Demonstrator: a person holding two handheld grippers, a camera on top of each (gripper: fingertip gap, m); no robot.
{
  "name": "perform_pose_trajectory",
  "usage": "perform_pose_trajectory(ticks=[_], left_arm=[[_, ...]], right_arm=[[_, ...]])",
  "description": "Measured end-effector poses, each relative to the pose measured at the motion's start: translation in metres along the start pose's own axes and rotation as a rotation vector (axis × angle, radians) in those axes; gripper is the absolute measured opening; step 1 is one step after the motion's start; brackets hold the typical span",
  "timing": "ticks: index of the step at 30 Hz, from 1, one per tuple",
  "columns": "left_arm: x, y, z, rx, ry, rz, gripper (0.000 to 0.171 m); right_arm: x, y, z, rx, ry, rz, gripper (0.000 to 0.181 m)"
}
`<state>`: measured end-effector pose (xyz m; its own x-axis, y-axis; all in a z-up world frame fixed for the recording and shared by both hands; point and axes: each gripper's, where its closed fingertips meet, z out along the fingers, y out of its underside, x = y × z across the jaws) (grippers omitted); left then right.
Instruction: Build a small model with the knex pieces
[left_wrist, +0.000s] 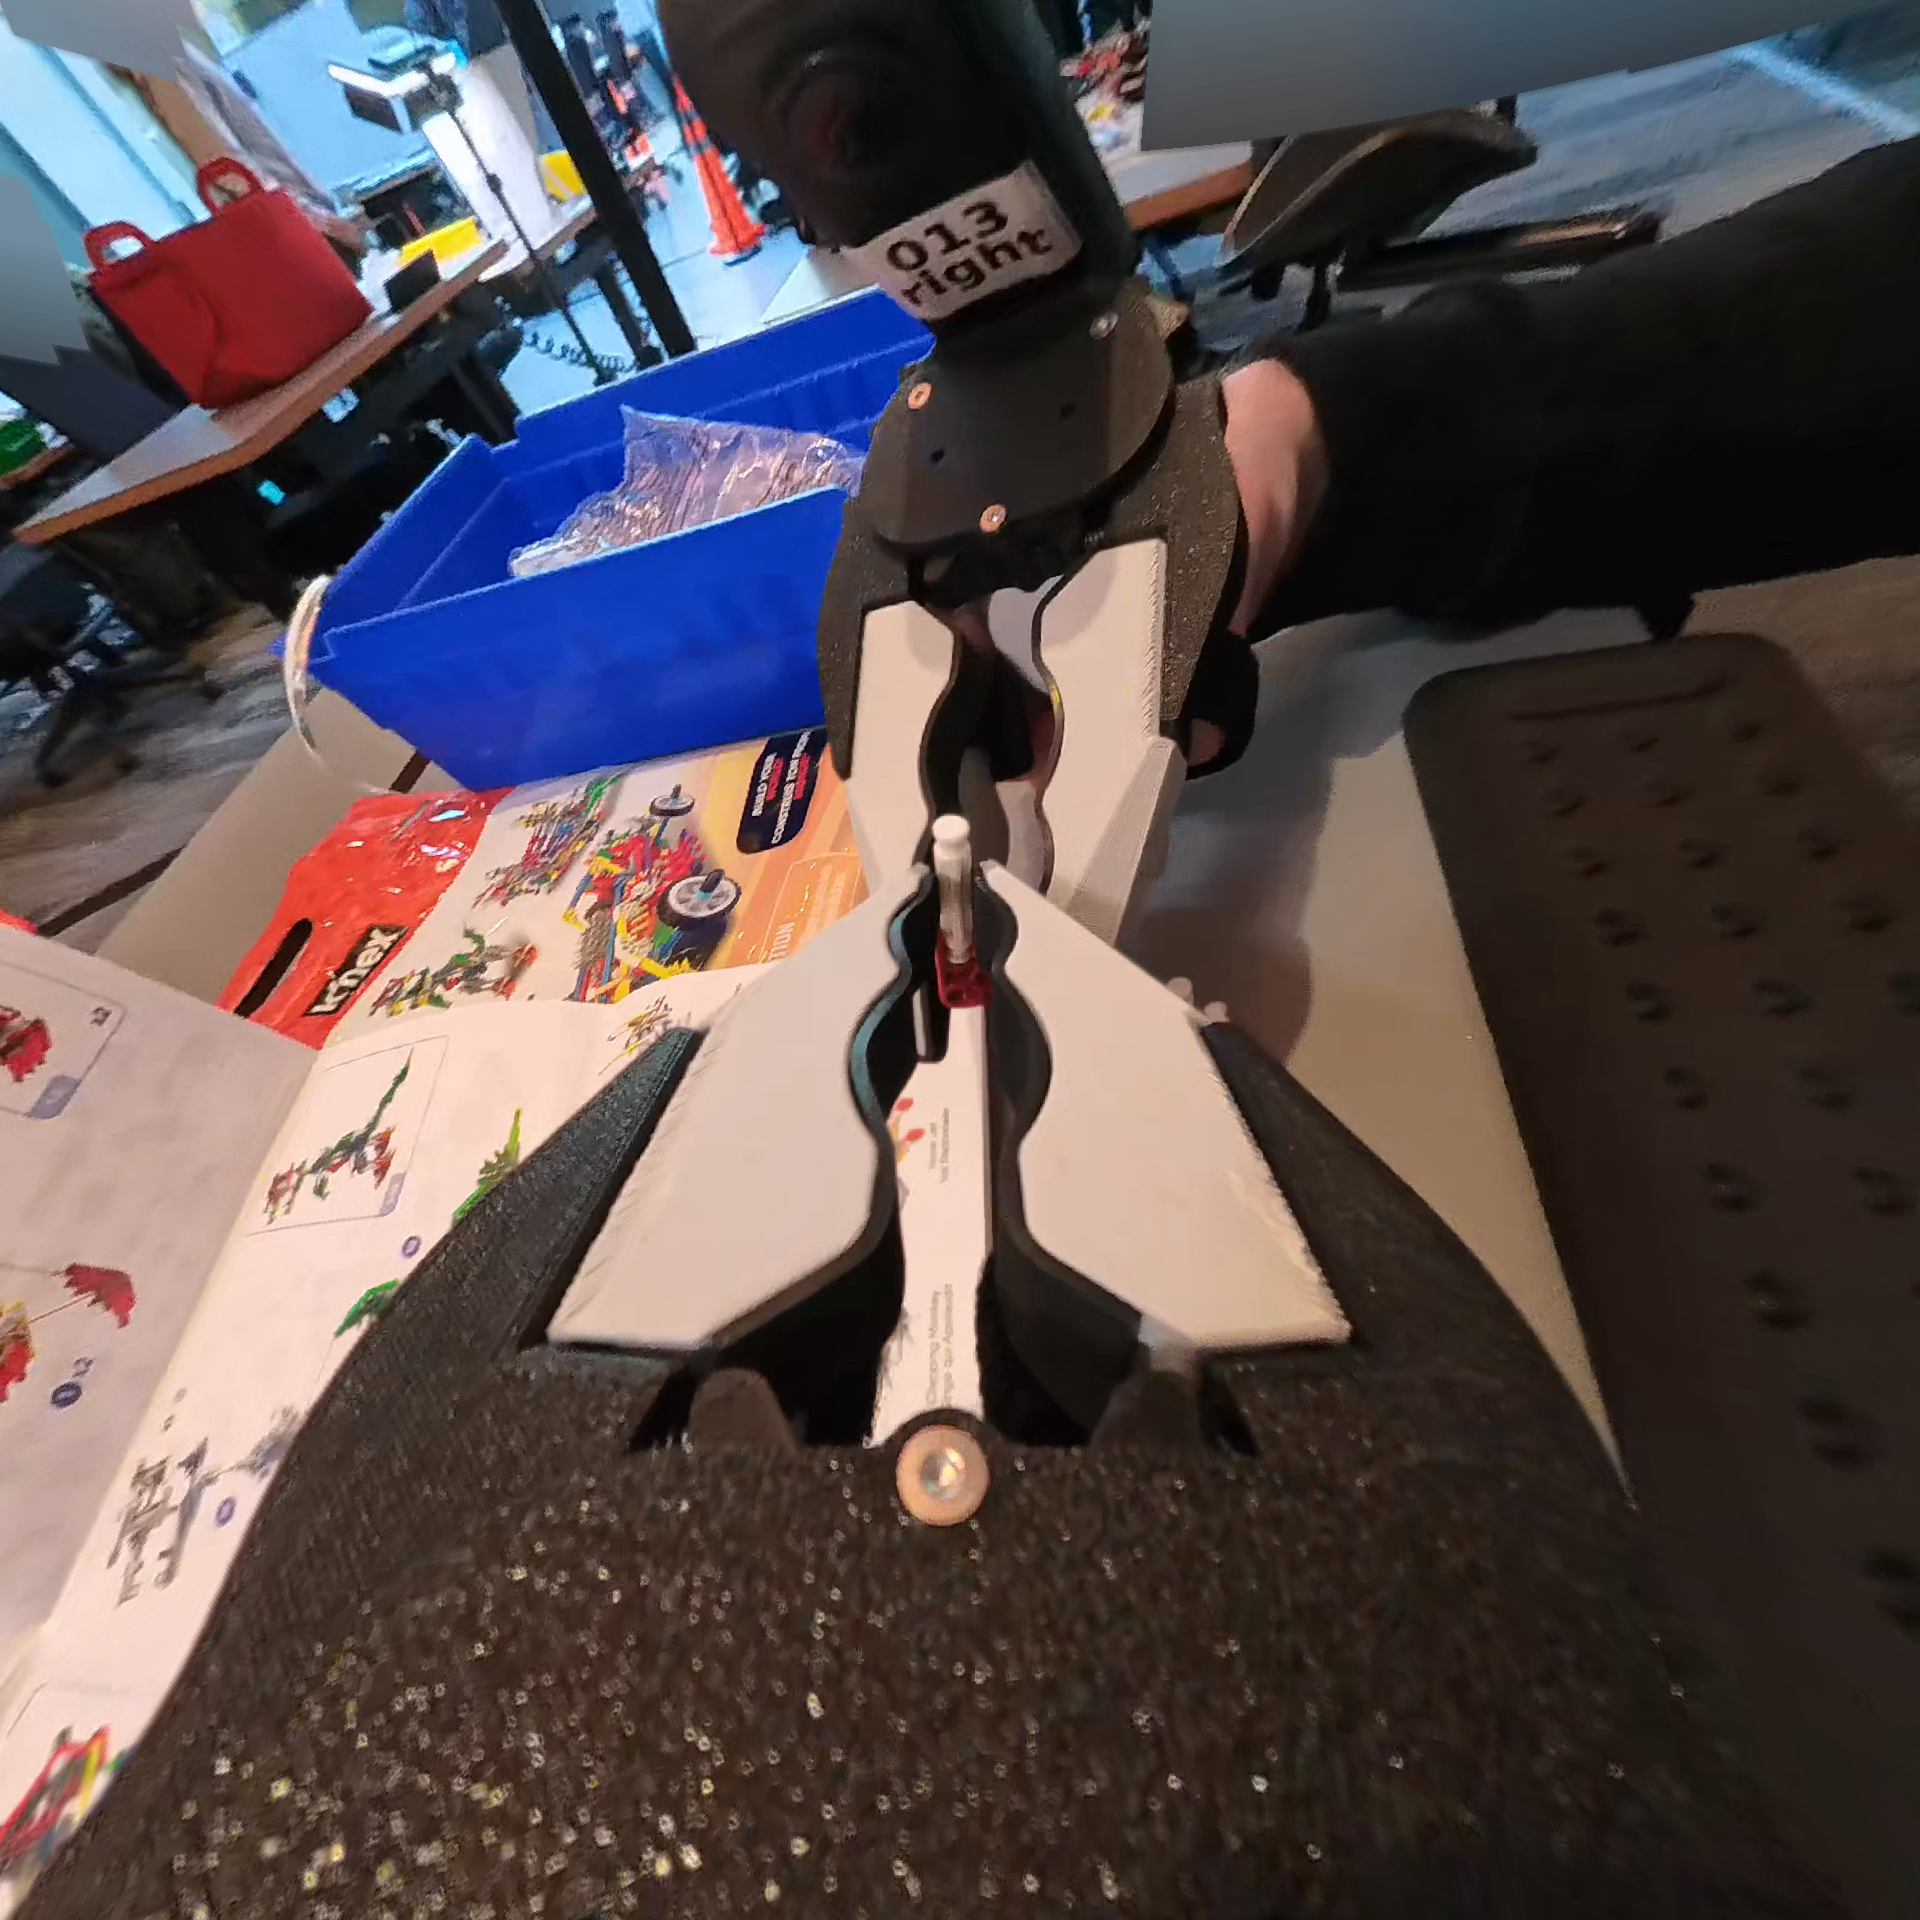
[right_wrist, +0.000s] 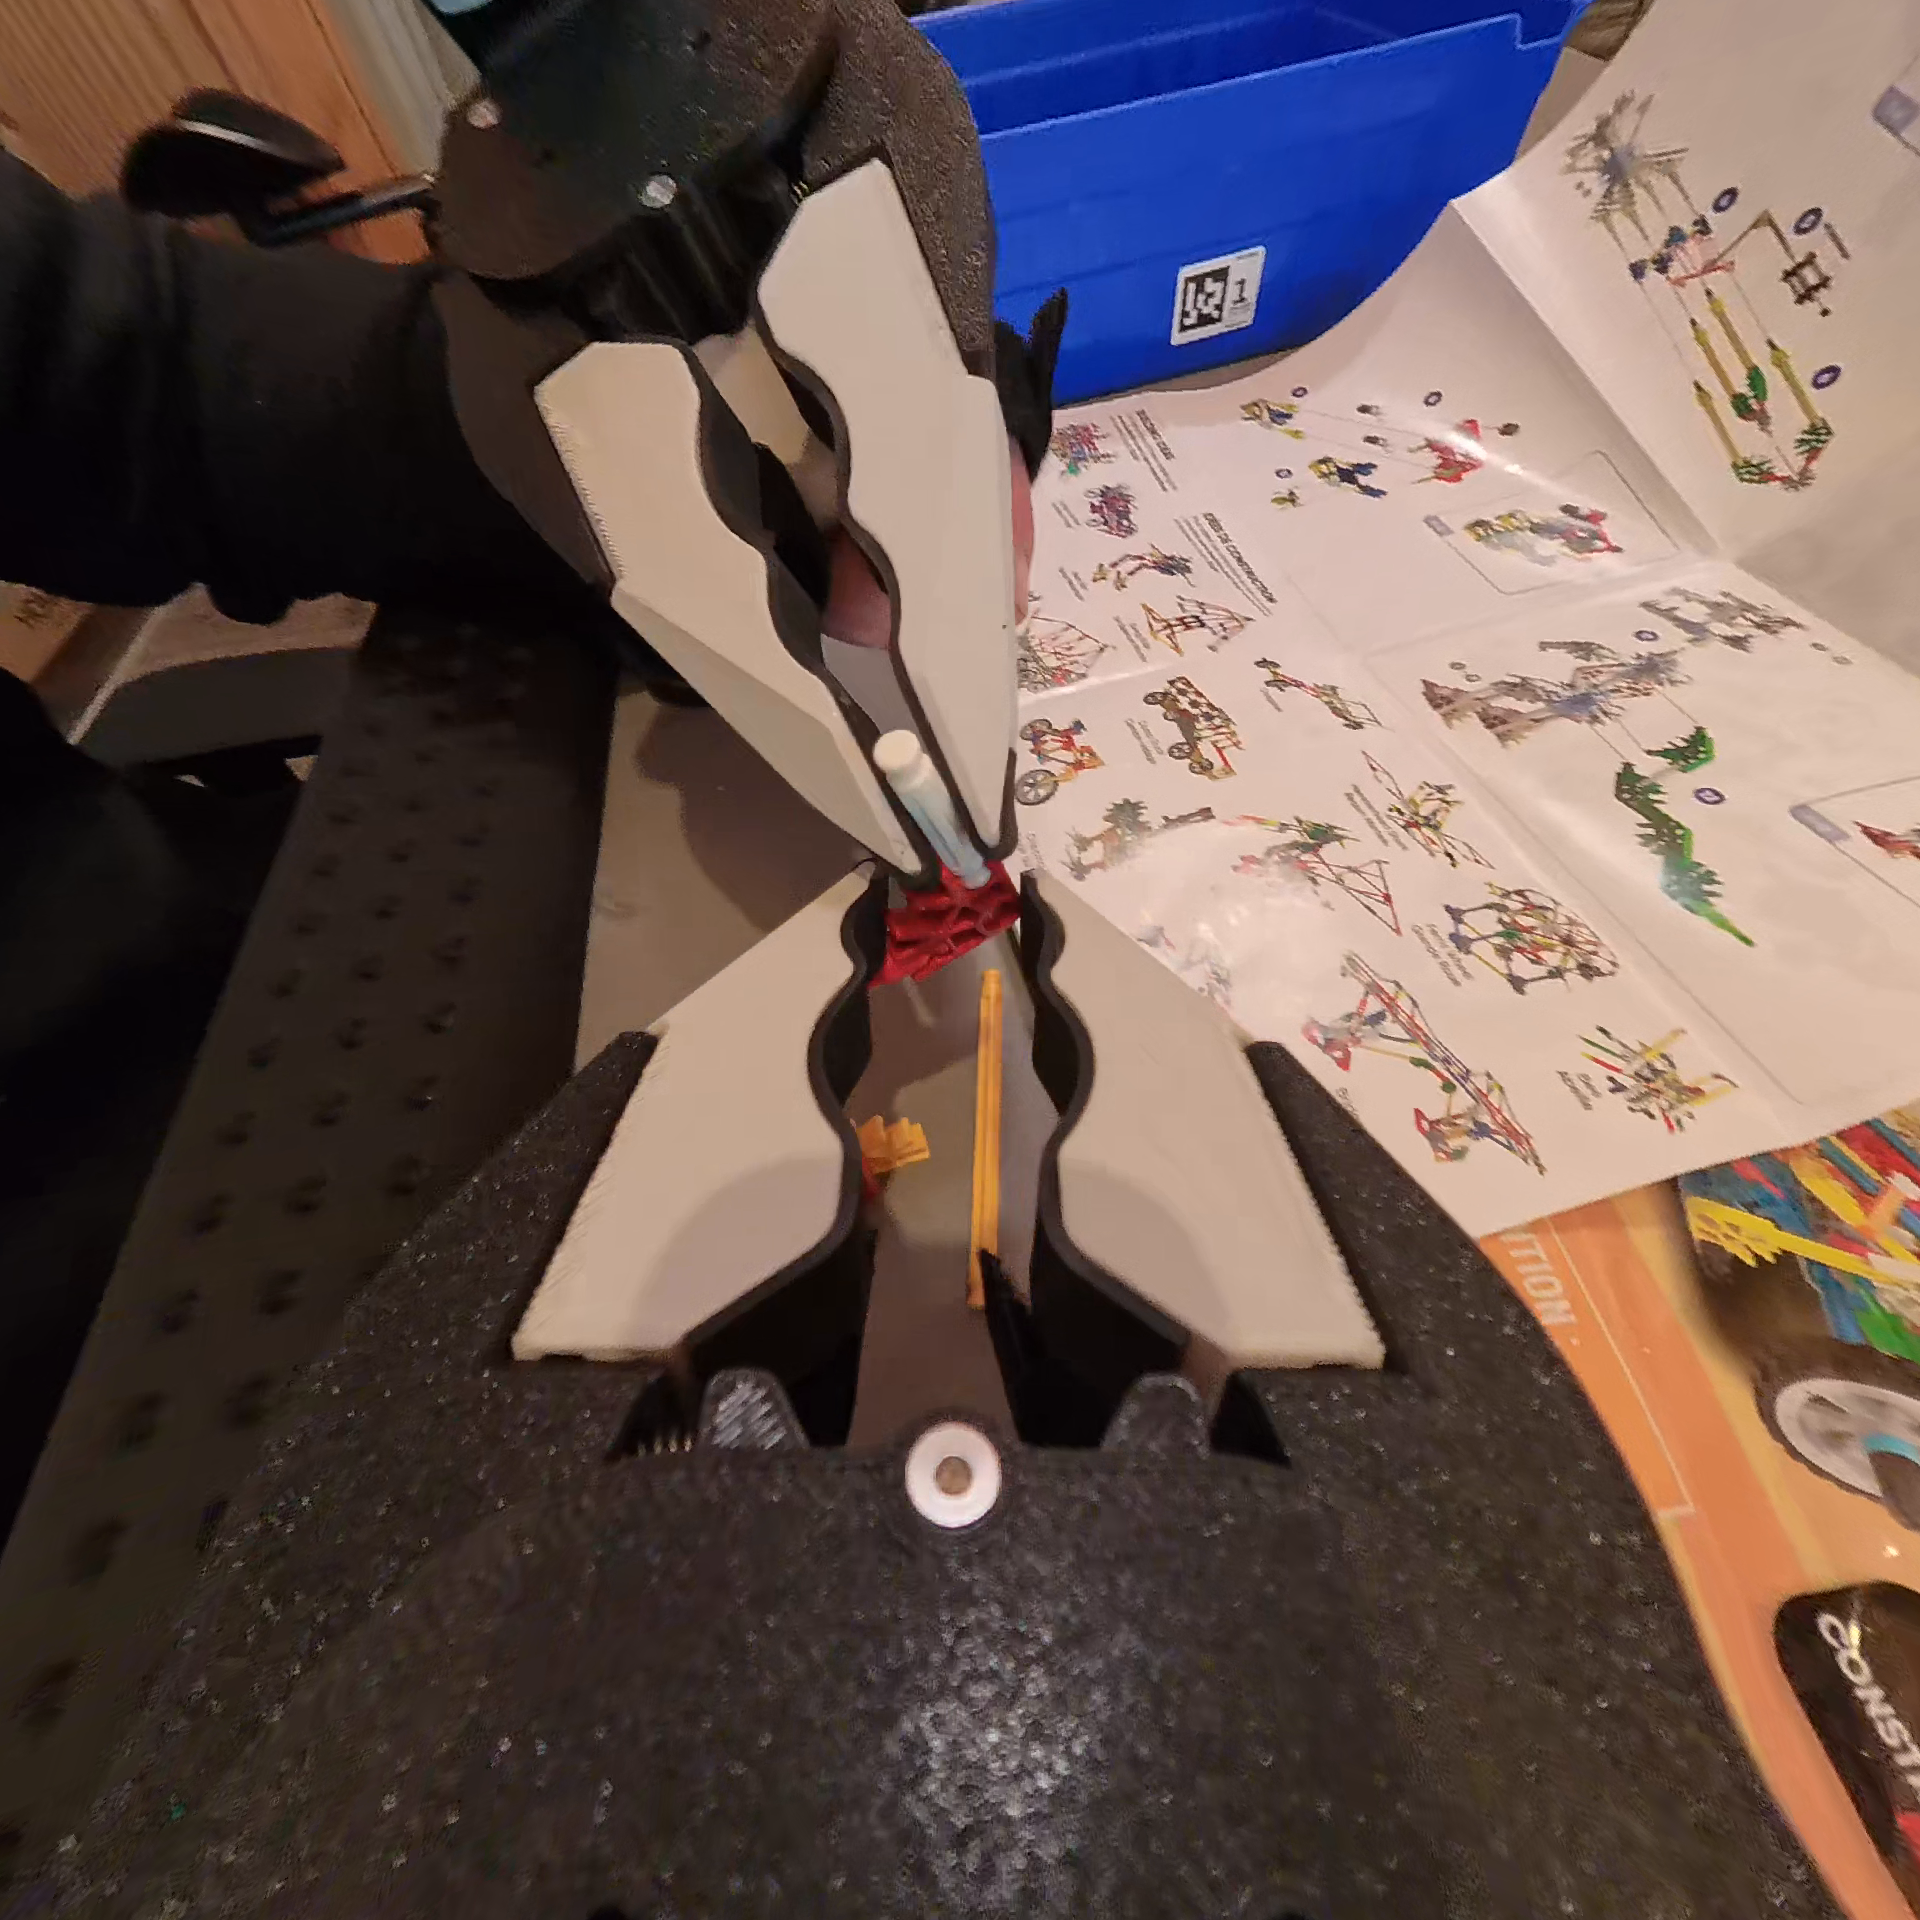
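Behind our grippers we see a workshop with desks and a red bag; on the grey table lie a blue bin, a fold-out instruction sheet and a black perforated mat. Our left gripper pinches a white rod between its 2 fingertips. Our right gripper clamps a red connector, and the rod's end meets that connector. Below on the table lie a yellow rod and a yellow connector.
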<state>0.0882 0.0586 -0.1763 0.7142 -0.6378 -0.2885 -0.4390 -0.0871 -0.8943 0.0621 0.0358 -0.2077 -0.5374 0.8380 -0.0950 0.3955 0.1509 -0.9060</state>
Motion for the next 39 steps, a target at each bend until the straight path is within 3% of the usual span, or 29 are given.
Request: perform_pose_trajectory(ticks=[12, 14, 15, 20, 25, 29, 39], left_arm=[[0.003, 0.012, -0.007, -0.088, -0.037, -0.018, 0.002], [0.006, 0.015, -0.009, -0.088, -0.016, -0.037, 0.002], [0.01, 0.017, -0.009, -0.089, 0.001, -0.06, 0.002], [0.026, 0.036, -0.01, -0.148, 0.092, -0.147, 0.002], [0.041, 0.06, -0.004, -0.249, 0.179, -0.18, 0.002], [0.046, 0.065, -0.001, -0.27, 0.197, -0.171, 0.002], [0.053, 0.07, 0.007, -0.29, 0.228, -0.18, 0.002]], right_arm=[[0.001, 0.009, -0.007, -0.061, 0.063, -0.059, 0.025], [0.004, 0.012, -0.019, -0.07, 0.082, -0.054, 0.044], [0.001, 0.013, -0.025, -0.071, 0.068, -0.057, 0.045], [-0.025, 0.046, -0.028, -0.197, -0.05, -0.11, 0.04], [-0.03, 0.066, -0.013, -0.275, -0.059, -0.141, 0.033], [-0.032, 0.068, -0.007, -0.275, -0.063, -0.155, 0.016], [-0.035, 0.06, -0.004, -0.232, -0.08, -0.158, 0.016]])
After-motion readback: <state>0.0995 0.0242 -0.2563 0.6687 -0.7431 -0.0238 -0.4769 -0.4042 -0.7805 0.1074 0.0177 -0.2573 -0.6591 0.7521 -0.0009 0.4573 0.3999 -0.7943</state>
